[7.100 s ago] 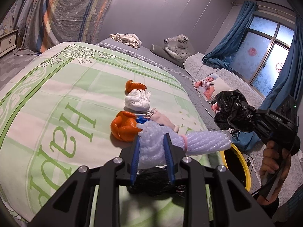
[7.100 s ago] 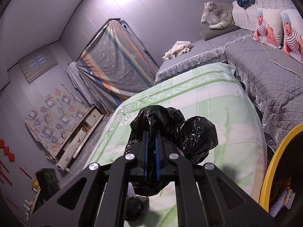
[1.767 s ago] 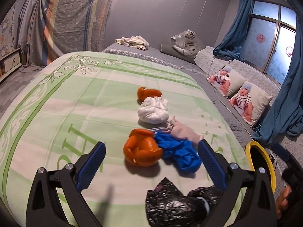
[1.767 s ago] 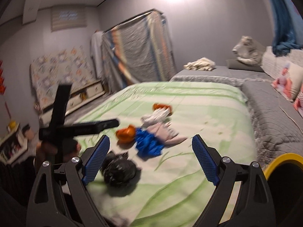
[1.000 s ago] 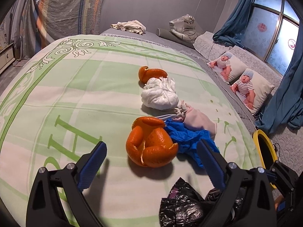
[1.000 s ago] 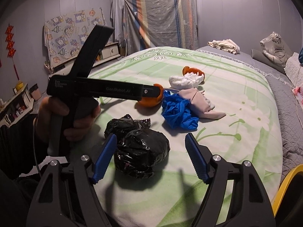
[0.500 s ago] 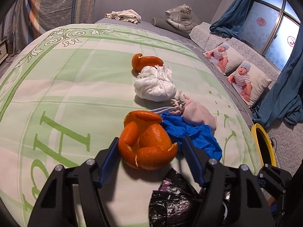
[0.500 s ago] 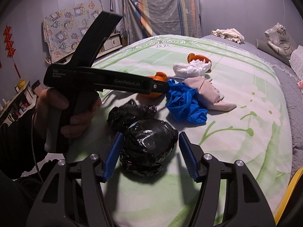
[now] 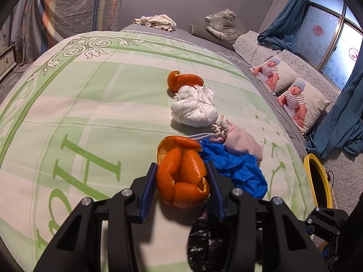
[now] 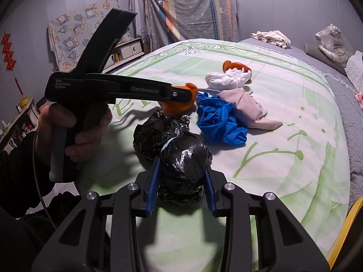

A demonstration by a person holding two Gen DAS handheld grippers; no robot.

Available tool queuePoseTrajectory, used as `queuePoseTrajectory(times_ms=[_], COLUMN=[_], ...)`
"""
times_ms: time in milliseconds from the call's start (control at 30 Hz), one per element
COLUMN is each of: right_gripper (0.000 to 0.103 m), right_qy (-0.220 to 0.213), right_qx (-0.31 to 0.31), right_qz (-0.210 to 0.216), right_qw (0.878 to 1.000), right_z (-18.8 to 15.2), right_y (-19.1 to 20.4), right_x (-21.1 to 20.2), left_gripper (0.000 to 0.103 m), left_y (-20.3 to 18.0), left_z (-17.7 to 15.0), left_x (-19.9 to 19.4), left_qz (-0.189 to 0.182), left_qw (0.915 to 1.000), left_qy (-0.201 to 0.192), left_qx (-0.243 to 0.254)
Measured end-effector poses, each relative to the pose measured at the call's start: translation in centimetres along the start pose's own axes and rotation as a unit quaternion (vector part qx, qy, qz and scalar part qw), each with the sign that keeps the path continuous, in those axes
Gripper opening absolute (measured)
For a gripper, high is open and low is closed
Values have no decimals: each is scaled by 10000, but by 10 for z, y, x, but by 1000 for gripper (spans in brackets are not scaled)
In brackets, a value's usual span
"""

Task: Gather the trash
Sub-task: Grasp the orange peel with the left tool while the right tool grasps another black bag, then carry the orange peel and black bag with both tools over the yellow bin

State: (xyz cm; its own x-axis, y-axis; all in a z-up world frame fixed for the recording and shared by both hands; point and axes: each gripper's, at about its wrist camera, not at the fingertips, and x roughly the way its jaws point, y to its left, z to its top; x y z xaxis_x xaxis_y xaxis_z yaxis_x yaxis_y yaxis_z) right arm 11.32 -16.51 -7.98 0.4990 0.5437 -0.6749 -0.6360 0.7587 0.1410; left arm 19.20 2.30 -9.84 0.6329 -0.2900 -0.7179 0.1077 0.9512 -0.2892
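Observation:
On the green bedspread (image 9: 90, 104) lies a row of trash. My left gripper (image 9: 181, 165) has its jaws closing, and both blue pads touch the sides of the near orange peel (image 9: 181, 181). In the right wrist view my right gripper (image 10: 182, 162) is closing too, its pads pressing a crumpled black plastic bag (image 10: 183, 167). A second black lump (image 10: 158, 133) lies just behind it. Beyond are a blue glove (image 9: 236, 170), a pink cloth (image 9: 242, 145), a white tissue wad (image 9: 195, 111) and a far orange peel (image 9: 185, 81).
A yellow-rimmed bin (image 9: 317, 181) stands on the floor beside the bed's right edge. A hand (image 10: 74, 127) holds the left gripper's handle across the right wrist view. Grey bedding with baby-print pillows (image 9: 292, 99) runs along the right.
Both grippers' jaws narrowed from wide open. The left pads came in onto the near orange peel, and the right pads came in onto the black bag. Neither hand shifted much.

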Motion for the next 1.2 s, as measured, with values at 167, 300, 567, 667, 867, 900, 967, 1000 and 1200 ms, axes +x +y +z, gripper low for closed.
queuePoseTrajectory(times_ms=[167, 300, 567, 667, 867, 900, 967, 1000, 1200], right_gripper=[32, 32, 32, 32, 32, 32, 32, 32, 32], right_qy=[-108, -189, -396, -431, -744, -793, -886, -932, -1184], right_qx=[1, 86, 405, 620, 895, 914, 966, 991, 1130], right_qz=[-119, -297, -613, -713, -902, -935, -994, -1019, -1123], right_qw=[9999, 9993, 9965, 9946, 9891, 9882, 9864, 9854, 9801], right_z=[-3, -5, -9, -12, -20, -21, -24, -26, -33], right_y=[0, -7, -24, -35, -50, -51, -54, -56, -63], right_x=[-14, -23, -46, -54, -86, -91, -101, -105, -128], left_gripper=[40, 40, 40, 40, 40, 40, 40, 40, 40], left_y=[5, 8, 4, 0, -18, -21, -27, -30, -53], left_z=[-2, -4, -5, -4, -5, -4, -4, -3, -3], left_x=[-19, -37, -67, -75, -88, -90, -94, -95, -105], left_qz=[57, 104, 159, 98, 12, -4, -40, -54, -180], left_qw=[9997, 9989, 9968, 9964, 9956, 9955, 9952, 9951, 9940], left_qy=[-201, -412, -758, -821, -934, -947, -975, -988, -1059], left_qx=[-113, -194, -204, -192, -50, -32, 7, 22, 215])
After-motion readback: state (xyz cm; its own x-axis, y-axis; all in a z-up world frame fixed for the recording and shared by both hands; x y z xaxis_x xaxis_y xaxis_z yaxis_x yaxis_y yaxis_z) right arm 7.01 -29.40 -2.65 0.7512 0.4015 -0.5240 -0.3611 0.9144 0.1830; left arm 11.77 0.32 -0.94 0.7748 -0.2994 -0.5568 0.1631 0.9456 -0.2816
